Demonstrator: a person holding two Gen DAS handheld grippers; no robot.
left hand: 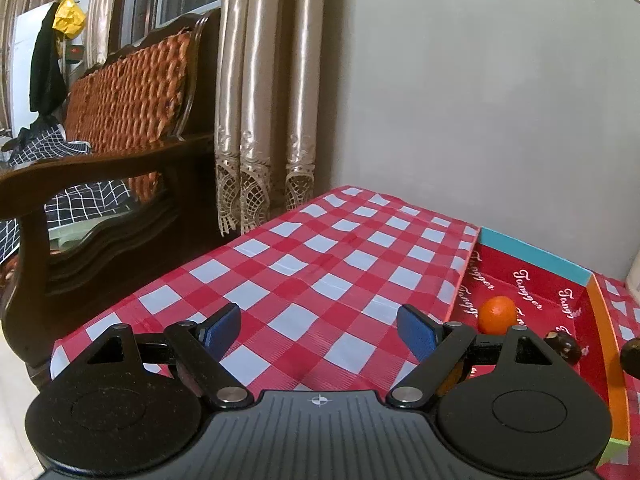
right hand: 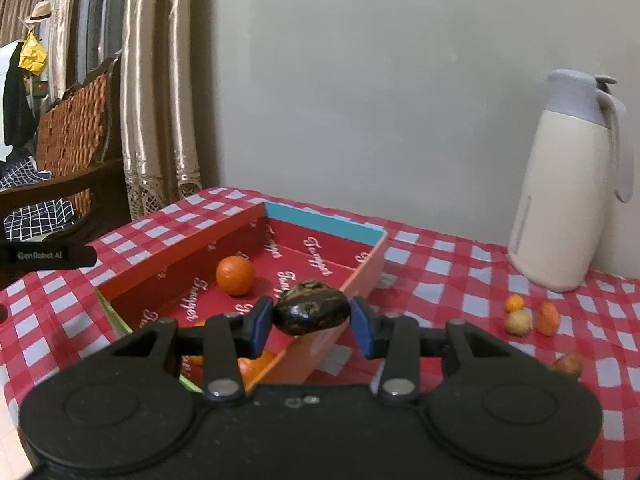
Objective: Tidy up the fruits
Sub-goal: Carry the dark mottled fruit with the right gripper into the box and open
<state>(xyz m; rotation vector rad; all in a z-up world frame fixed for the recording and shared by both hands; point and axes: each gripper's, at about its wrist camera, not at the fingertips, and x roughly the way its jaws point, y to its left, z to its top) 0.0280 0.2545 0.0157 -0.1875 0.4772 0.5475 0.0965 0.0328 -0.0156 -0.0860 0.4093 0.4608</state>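
We found the right gripper (right hand: 312,320) with its jaws clamped on a dark, glossy fruit (right hand: 313,311), one blue pad against each end, the fruit lying crosswise between them. It hung over the near right corner of the red box (right hand: 362,270), above the rim. Inside the box we noted an orange (right hand: 235,275) on the floor near the left wall, well apart from the held fruit. More orange fruit showed below the gripper body, mostly hidden. The left gripper (left hand: 320,330) stood with jaws wide apart and nothing between them, over the checked worktop (left hand: 304,256) left of the box. Several small fruits (right hand: 530,318) lay on the worktop right of the box, near a cream jug (right hand: 568,200).
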